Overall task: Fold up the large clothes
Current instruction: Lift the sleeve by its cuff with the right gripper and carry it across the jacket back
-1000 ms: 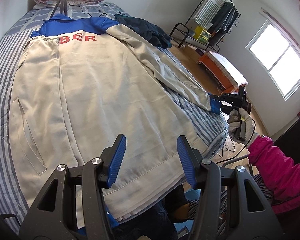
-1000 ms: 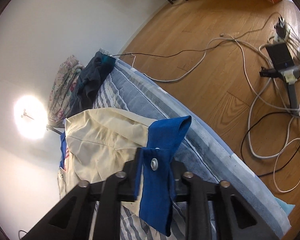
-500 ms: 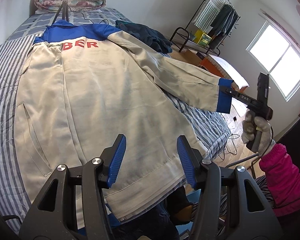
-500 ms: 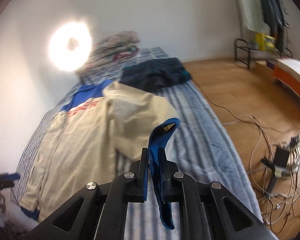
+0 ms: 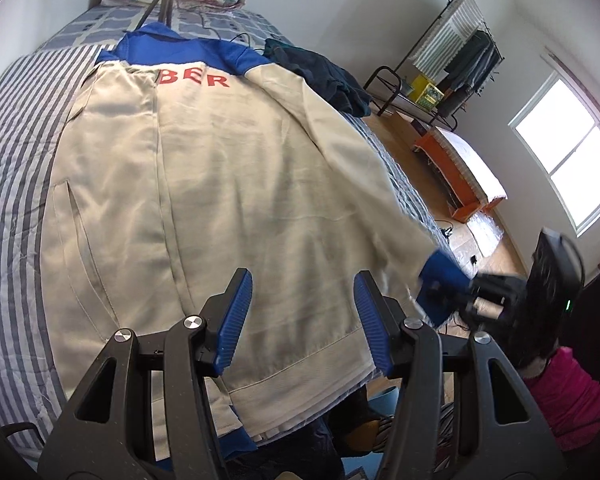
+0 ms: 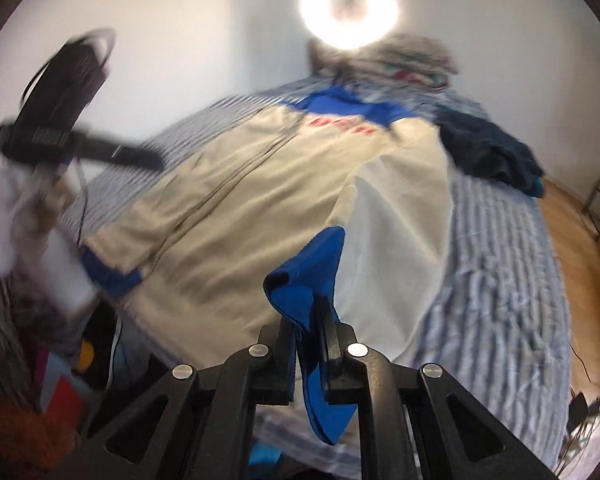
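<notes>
Over the bed [image 5: 4,184], our right gripper [image 6: 306,316] pinches the jacket's [image 5: 220,184] blue cuff [image 6: 300,276]; our left gripper [image 5: 300,312] stays spread, holding nothing

R hand-held gripper [image 6: 308,316]: clamping blue cuff [image 6: 312,268], lifting sleeve.
Jacket [image 6: 236,208]: lying on striped bed [image 6: 500,248].
L hand-held gripper [image 6: 56,132]: blurring at left.

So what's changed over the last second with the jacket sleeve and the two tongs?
The right tongs, shut on the blue cuff, have swung the sleeve from off the bed's side in over the jacket, towards its hem. Nothing was let go. The left tongs stay open and empty above the hem, and the jacket body lies flat as before.
</notes>
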`<action>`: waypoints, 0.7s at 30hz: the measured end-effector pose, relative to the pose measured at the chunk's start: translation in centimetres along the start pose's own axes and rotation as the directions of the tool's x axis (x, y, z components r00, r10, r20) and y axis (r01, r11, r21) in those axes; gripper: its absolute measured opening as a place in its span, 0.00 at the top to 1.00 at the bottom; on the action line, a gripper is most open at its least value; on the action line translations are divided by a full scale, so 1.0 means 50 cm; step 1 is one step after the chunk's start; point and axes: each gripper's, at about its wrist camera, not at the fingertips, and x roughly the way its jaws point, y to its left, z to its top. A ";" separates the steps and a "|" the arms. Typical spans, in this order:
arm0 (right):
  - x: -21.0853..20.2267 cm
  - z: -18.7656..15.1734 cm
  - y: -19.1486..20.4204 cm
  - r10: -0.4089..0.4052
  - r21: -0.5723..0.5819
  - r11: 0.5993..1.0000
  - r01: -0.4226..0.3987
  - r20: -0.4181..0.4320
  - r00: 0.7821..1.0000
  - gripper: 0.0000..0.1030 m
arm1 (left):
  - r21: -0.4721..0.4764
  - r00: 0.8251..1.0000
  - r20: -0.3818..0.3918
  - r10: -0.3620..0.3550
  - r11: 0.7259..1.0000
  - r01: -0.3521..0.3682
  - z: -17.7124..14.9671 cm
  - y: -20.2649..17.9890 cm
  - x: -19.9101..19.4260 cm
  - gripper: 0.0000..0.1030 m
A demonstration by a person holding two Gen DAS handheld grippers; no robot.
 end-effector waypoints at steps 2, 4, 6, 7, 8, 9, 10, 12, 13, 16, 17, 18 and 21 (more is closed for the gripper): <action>0.025 -0.018 0.031 0.035 -0.058 0.998 -0.039 -0.055 0.998 0.94 | -0.038 1.000 -0.001 -0.007 0.999 0.007 0.002 0.014 0.006 0.47; 0.053 -0.041 0.062 0.050 -0.130 0.989 -0.066 -0.119 0.992 0.94 | -0.089 1.000 -0.007 -0.023 0.996 0.022 0.003 0.030 0.017 0.48; 0.071 -0.059 0.080 0.037 -0.182 0.981 -0.066 -0.160 0.986 0.94 | -0.133 0.999 -0.021 -0.027 0.991 0.024 0.002 0.044 0.033 0.47; 0.072 -0.064 0.086 0.041 -0.181 0.981 -0.071 -0.166 0.985 0.94 | -0.153 0.999 -0.029 -0.027 0.988 0.022 0.001 0.050 0.043 0.48; 0.071 -0.067 0.082 0.051 -0.166 0.983 -0.079 -0.169 0.984 0.94 | -0.170 0.999 -0.036 -0.027 0.985 0.020 -0.001 0.056 0.051 0.48; 0.068 -0.068 0.075 0.061 -0.149 0.985 -0.087 -0.168 0.984 0.94 | -0.185 0.999 -0.043 -0.027 0.983 0.018 -0.004 0.060 0.060 0.48; 0.065 -0.069 0.071 0.071 -0.135 0.986 -0.094 -0.166 0.984 0.93 | -0.208 0.998 -0.052 -0.035 0.978 0.023 -0.006 0.066 0.071 0.48; 0.054 -0.066 0.066 0.104 -0.117 0.985 -0.123 -0.158 0.982 0.88 | -0.234 0.997 -0.063 -0.054 0.972 0.037 -0.010 0.068 0.086 0.48; 0.046 -0.065 0.066 0.125 -0.111 0.984 -0.142 -0.147 0.981 0.86 | -0.244 0.995 -0.072 -0.063 0.969 0.044 -0.013 0.067 0.096 0.47; 0.021 -0.060 0.059 0.194 -0.090 0.975 -0.205 -0.120 0.974 0.74 | -0.255 0.991 -0.101 -0.091 0.965 0.063 -0.025 0.060 0.126 0.48; 0.013 -0.059 0.055 0.212 -0.083 0.972 -0.221 -0.110 0.971 0.72 | -0.256 0.989 -0.111 -0.100 0.964 0.068 -0.030 0.055 0.134 0.48; 0.005 -0.057 0.050 0.225 -0.076 0.970 -0.232 -0.098 0.970 0.71 | -0.255 0.987 -0.121 -0.110 0.964 0.076 -0.035 0.051 0.144 0.48; -0.013 -0.049 0.010 0.281 0.001 0.959 -0.282 -0.042 0.959 0.60 | -0.252 0.982 -0.153 -0.114 0.965 0.072 -0.050 0.033 0.171 0.48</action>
